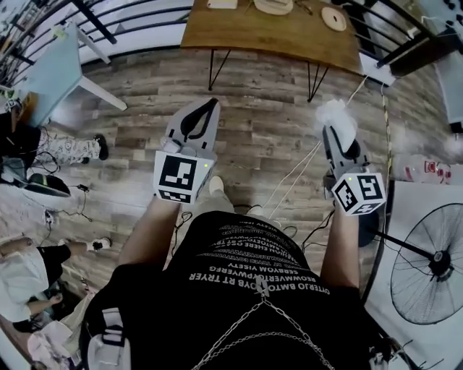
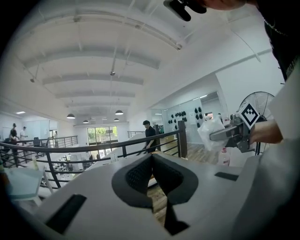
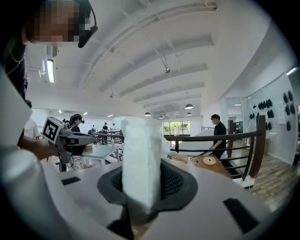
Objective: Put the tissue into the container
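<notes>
The right gripper (image 3: 140, 185) is pinching the tissue (image 3: 140, 150) by its lower end, so a quick swing risks shaking it loose, while the left gripper (image 2: 152, 176) is sitting closed and empty.

A grey-brown wood-plank floor (image 1: 260, 137) fills the head view. At its far edge stands a brown wooden counter on thin black hairpin legs (image 1: 275, 32). A round, light wooden disc (image 1: 334, 19) lies near the counter's right end, and a pale oval piece (image 1: 273, 6) lies at its far edge. A black metal railing (image 1: 137, 22) runs behind. A pale blue table (image 1: 54, 69) stands at the floor's left edge. White cables (image 1: 304, 170) trail across the planks. A black wire-guard standing fan (image 1: 430, 264) stands at the lower right, with a clear plastic bottle with a red label (image 1: 427, 171) above it. Beyond the railing walks a person in black clothes (image 3: 219, 136).
</notes>
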`<state>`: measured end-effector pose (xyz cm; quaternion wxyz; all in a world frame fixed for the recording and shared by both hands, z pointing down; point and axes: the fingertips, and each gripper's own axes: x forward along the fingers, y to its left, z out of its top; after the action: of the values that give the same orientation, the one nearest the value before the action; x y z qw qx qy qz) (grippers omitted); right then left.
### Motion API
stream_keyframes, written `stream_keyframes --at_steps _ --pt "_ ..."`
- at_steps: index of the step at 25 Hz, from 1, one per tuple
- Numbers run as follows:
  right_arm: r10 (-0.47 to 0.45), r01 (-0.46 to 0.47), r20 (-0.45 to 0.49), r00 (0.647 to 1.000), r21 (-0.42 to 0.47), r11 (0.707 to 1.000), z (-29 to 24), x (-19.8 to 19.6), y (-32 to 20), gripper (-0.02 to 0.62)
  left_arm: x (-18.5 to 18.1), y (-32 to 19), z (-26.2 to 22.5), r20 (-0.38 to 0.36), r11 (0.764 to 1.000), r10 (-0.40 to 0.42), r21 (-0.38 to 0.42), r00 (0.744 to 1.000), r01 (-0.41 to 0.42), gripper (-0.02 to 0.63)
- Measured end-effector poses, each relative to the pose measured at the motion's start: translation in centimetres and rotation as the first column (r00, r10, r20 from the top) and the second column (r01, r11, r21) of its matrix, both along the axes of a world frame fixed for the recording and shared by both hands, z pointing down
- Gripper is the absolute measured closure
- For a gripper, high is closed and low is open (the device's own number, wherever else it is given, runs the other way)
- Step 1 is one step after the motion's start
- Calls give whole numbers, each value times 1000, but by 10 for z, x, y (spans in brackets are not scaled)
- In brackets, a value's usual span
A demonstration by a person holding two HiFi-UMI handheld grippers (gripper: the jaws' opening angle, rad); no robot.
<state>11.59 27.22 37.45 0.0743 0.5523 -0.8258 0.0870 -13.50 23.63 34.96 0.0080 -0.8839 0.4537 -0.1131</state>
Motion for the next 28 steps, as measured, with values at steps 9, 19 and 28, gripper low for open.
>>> stream_keyframes --at_steps 9,19,28 --pt "-40 40 18 999 29 999 -7 30 38 483 20 43 -18 -18 997 -73 31 997 74 581" --pt "-69 68 37 997 32 997 -2 50 31 483 29 47 -14 -8 995 -102 24 995 102 581" --pt "-55 53 60 997 29 998 -4 42 -24 483 36 -18 -25 -10 997 -55 53 998 55 581"
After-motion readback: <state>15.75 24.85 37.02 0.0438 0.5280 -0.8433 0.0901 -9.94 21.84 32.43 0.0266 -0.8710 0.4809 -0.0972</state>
